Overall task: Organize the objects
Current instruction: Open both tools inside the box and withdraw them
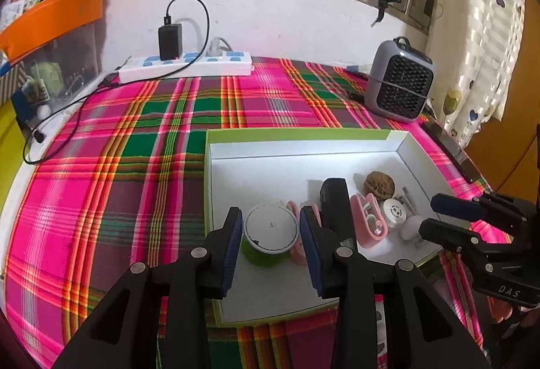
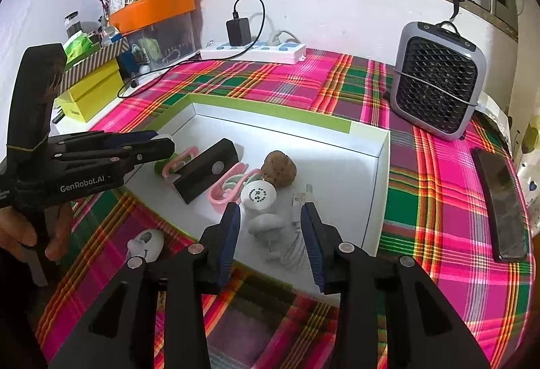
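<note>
Left gripper (image 1: 271, 234) released around green cup (image 1: 270, 239) inside white box (image 1: 303, 149), right gripper (image 2: 271, 239) released over white charger (image 2: 266, 225)

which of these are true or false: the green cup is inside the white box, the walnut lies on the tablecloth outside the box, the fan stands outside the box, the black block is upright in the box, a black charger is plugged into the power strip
1. The green cup is inside the white box. True; it sits between the left gripper fingers.
2. The walnut lies on the tablecloth outside the box. False: it lies inside the box.
3. The fan stands outside the box. True.
4. The black block is upright in the box. False: it lies on its side.
5. A black charger is plugged into the power strip. True.
</note>
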The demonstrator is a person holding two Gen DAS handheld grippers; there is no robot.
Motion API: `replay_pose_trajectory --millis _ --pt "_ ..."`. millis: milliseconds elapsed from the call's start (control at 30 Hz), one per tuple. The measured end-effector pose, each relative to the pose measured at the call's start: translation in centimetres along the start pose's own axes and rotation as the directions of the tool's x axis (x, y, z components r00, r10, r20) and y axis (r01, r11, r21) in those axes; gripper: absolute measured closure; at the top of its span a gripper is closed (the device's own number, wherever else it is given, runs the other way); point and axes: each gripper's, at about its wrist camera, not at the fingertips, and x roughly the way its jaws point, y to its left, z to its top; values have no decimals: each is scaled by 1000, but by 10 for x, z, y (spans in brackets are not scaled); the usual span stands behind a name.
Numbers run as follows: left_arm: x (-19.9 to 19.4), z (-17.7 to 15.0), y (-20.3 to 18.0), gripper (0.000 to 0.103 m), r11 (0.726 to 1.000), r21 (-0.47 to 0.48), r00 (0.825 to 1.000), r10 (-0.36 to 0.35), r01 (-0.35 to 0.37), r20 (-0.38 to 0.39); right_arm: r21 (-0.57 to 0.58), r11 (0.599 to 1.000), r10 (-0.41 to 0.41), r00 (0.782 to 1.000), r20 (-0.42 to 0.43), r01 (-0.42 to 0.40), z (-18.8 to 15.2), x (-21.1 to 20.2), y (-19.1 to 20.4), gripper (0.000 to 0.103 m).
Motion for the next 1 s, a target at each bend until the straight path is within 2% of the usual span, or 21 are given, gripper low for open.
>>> replay_pose_trajectory --millis 233,400,1000 --pt "-18 -3 -1 69 1000 -14 1000 -3 3 24 3 1000 -3 1000 23 3 -5 -15 7 64" --pt "-38 -15 -12 69 999 13 999 -30 29 45 5 1000 5 999 35 -5 -14 -28 14 64" --pt "-71 -48 -33 69 996 59 997 -76 74 33 -2 1000 24 999 46 -24 -34 -52 32 64"
